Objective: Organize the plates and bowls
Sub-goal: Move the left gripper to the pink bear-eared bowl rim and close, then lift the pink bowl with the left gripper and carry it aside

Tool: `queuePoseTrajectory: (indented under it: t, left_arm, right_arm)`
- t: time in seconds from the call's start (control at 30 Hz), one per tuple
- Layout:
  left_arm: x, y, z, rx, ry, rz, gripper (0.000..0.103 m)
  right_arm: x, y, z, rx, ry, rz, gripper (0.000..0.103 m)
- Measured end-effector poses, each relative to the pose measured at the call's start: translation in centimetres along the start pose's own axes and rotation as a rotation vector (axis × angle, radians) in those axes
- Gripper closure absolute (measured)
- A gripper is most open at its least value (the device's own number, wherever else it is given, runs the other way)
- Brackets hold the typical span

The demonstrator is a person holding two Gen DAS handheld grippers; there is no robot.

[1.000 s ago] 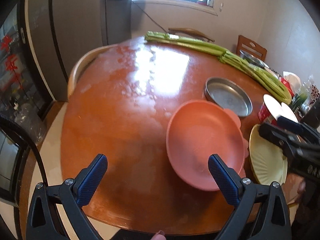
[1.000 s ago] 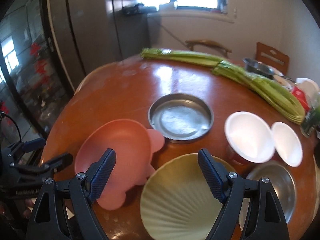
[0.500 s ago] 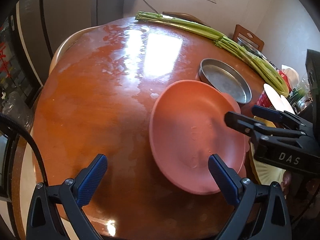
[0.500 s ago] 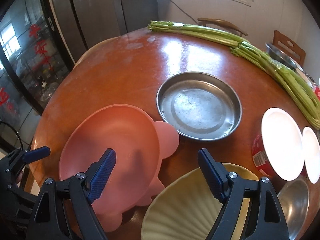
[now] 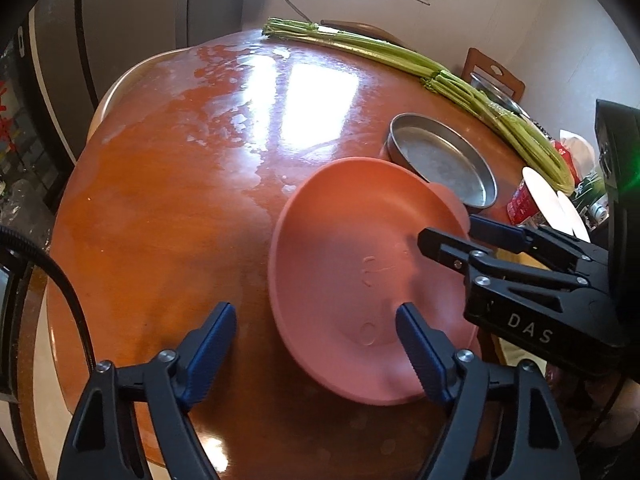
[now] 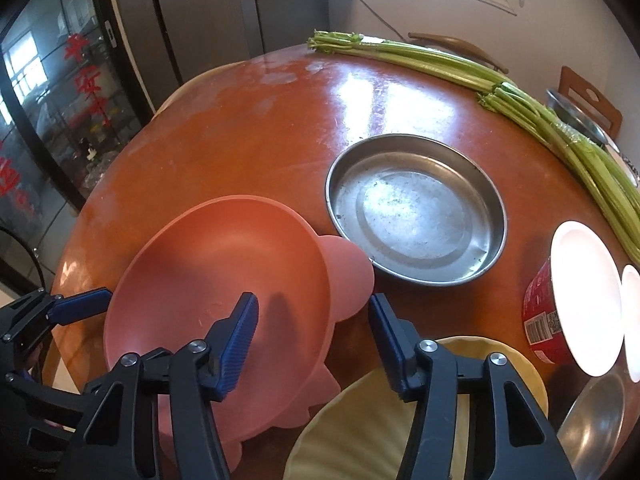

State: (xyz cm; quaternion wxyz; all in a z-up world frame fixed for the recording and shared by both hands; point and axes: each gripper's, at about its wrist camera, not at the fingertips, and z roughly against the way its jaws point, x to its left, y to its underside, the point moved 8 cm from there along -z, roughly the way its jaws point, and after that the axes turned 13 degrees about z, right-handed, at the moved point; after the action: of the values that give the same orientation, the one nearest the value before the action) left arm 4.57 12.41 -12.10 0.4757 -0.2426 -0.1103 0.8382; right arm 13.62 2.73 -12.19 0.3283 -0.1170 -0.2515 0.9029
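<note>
A pink plate (image 5: pixel 352 276) (image 6: pixel 216 280) with round ears lies at the near edge of the round wooden table (image 5: pixel 180 200). My left gripper (image 5: pixel 316 316) straddles the plate's left rim, one finger over the dish and one over the table. Its jaws are closing and the pads are clear of the rim. My right gripper (image 6: pixel 312 304) straddles the opposite rim beside an ear. Its jaws are also closing and do not press on the plate. Each gripper shows in the other's view: the right gripper (image 5: pixel 448 232) and the left gripper (image 6: pixel 76 300).
A steel pan (image 6: pixel 416 208) sits just behind the pink plate. A yellow shell-shaped plate (image 6: pixel 360 420) lies at the near right, touching the pink one. A red cup with a white lid (image 6: pixel 584 296), a steel bowl (image 6: pixel 592 432) and long celery stalks (image 6: pixel 520 100) line the right side.
Both grippers came down and closer to the pink plate, then held still. Both pairs of jaws have narrowed from wide open around the plate's opposite rims.
</note>
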Motion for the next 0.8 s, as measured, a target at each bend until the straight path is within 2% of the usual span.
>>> queuePoseTrajectory:
  t: [0.07, 0.33, 0.8]
  left_arm:
    - [-0.1, 0.1, -0.2, 0.010, 0.005, 0.003, 0.033]
    - [-0.2, -0.3, -0.3, -0.001, 0.019, 0.021, 0.050]
    - [0.5, -2.6, 1.3, -0.070, 0.010, 0.017, 0.052]
  right_arm:
    - [0.1, 0.0, 0.1, -0.003, -0.006, -0.002, 0.052]
    - [0.8, 0.3, 0.1, -0.002, -0.058, -0.008, 0.060]
    - [2.0, -0.8, 1.4, -0.030, -0.116, -0.046, 0.061]
